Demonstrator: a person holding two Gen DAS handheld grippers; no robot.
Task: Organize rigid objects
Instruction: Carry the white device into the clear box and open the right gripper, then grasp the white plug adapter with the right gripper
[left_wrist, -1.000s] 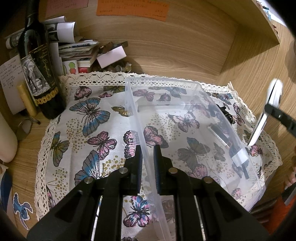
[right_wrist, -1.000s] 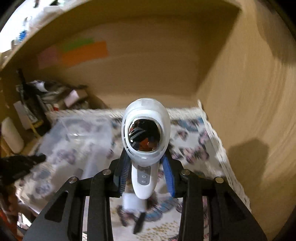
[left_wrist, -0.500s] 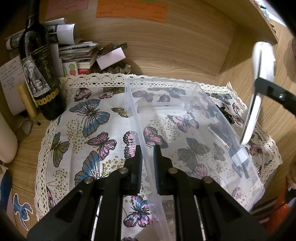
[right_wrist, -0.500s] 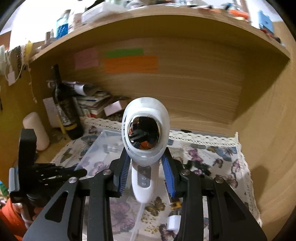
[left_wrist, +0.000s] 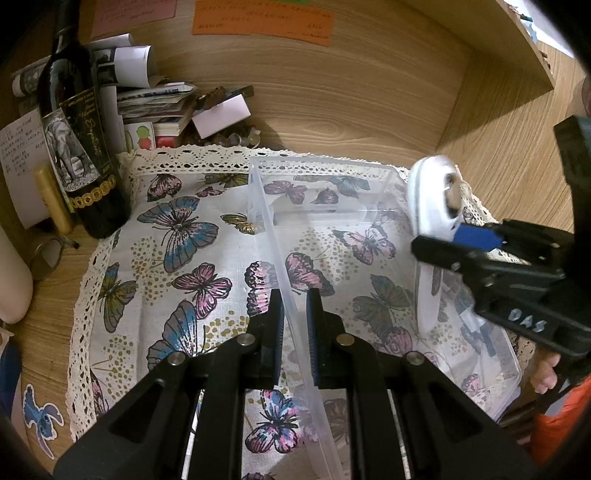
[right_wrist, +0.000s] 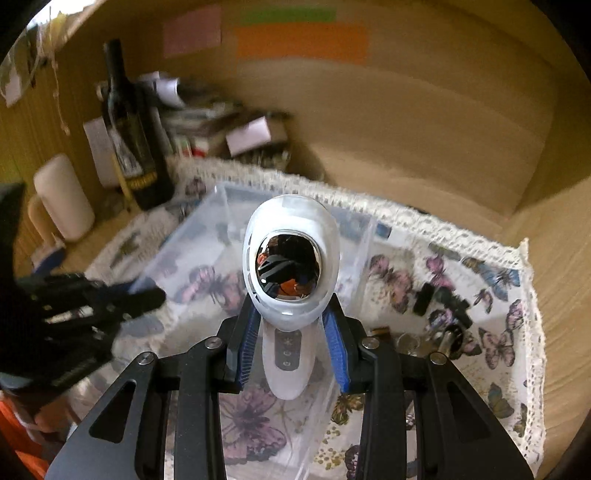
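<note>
A: Two grippers are working. Your left gripper (left_wrist: 293, 325) is pinching the near-left wall of the clear plastic bin (left_wrist: 369, 173), bracing it on the butterfly cloth (left_wrist: 177, 236).

B: And the right?

A: Your right gripper (right_wrist: 291, 345) is clamping the white handheld device (right_wrist: 291, 266) at its neck, long axis pointing away from you, and it is hanging above the bin's right side.

B: Room?

A: Plenty: the bin floor below is looking bare. I'd judge the right wall is the edge you are needing to clear; small items (right_wrist: 439, 306) are lying right of it.
</note>
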